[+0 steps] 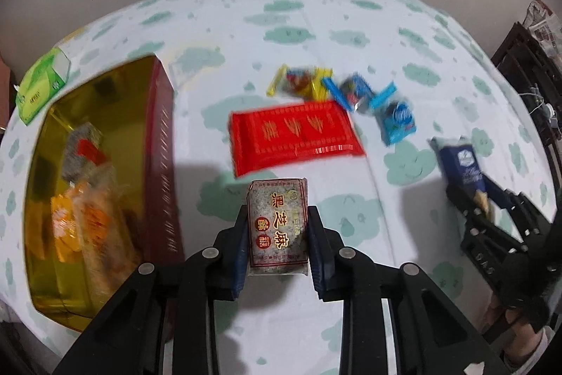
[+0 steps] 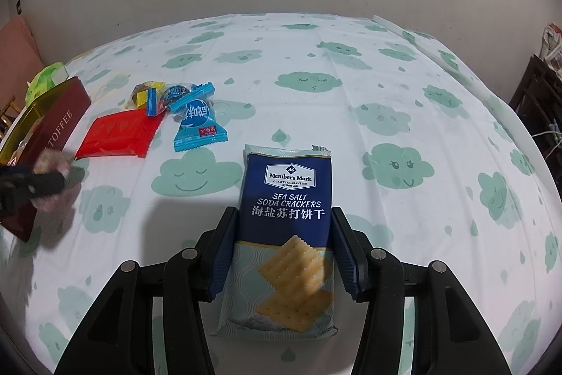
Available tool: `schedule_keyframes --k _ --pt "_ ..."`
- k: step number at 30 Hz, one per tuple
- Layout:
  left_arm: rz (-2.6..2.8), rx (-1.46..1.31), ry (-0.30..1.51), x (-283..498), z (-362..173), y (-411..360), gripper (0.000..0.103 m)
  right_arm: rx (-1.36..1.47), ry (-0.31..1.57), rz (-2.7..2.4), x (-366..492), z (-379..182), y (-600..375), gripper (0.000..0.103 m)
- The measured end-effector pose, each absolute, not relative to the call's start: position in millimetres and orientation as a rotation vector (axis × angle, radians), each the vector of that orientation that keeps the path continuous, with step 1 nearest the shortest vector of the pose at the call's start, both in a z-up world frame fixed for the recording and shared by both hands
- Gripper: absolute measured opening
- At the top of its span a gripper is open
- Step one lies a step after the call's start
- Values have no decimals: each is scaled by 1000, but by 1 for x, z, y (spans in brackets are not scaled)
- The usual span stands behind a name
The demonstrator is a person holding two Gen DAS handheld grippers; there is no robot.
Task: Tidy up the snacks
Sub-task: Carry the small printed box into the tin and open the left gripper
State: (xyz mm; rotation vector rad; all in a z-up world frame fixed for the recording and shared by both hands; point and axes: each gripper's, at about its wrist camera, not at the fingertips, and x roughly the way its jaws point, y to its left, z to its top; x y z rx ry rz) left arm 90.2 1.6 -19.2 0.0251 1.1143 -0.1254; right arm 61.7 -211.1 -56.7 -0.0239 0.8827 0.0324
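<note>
left gripper (image 1: pixel 278 236): clamped on the sesame bar (image 1: pixel 278 227), both pads flat on its long sides; bar held above the tablecloth (image 1: pixel 351 23), just right of the tin

right gripper (image 2: pixel 282 246): clenched on the cracker pack (image 2: pixel 286 234), gripped low so most of the pack sticks out forward; held over the cloth, well right of the tin

sesame bar look: small speckled grey brick, red and gold Chinese print, clear wrap; rigid-looking, should drop clean

cracker pack look: navy top, pale wavy bottom, "Member's Mark Sea Salt Soda Crackers", crimped end; soft pouch, likely flexes

step, my read: left load goes into the tin first; carry it left over the wall, lower before letting go, lay it beside what's there; keep the right clear until the left is out

tin (image 1: pixel 159 143): dark red wall, gold inside, "TOFFEE" on the side; already holds orange and grey-red packs, blurred

red packet (image 1: pixel 295 134): flat on the cloth, mid-table

candies (image 1: pixel 351 97): yellow and blue wrappers, touching the red packet's far edge

tissue box (image 1: pixel 42 83): green, behind the tin
</note>
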Motion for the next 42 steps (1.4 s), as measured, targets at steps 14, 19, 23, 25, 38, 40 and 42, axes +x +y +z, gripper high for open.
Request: schedule_keyframes --k 14,19,23,25,38,40,42 --pt "71 44 1013 151 18 108 26 -25 883 32 61 -57 -211 53" --pt "94 55 1054 178 -1 136 26 -24 883 32 62 -57 -211 53" --pt "101 44 1102 190 -19 147 26 -25 883 32 62 -57 -211 53" --pt "97 47 1114 192 -25 146 26 -25 883 32 62 -57 -211 53" --pt "101 66 1134 190 -35 143 31 -26 883 31 62 -57 -209 53" --pt "97 69 1133 188 -34 141 36 -26 883 31 62 -57 -209 53" --pt "93 76 1128 185 -32 138 40 -26 883 31 62 -57 -209 53"
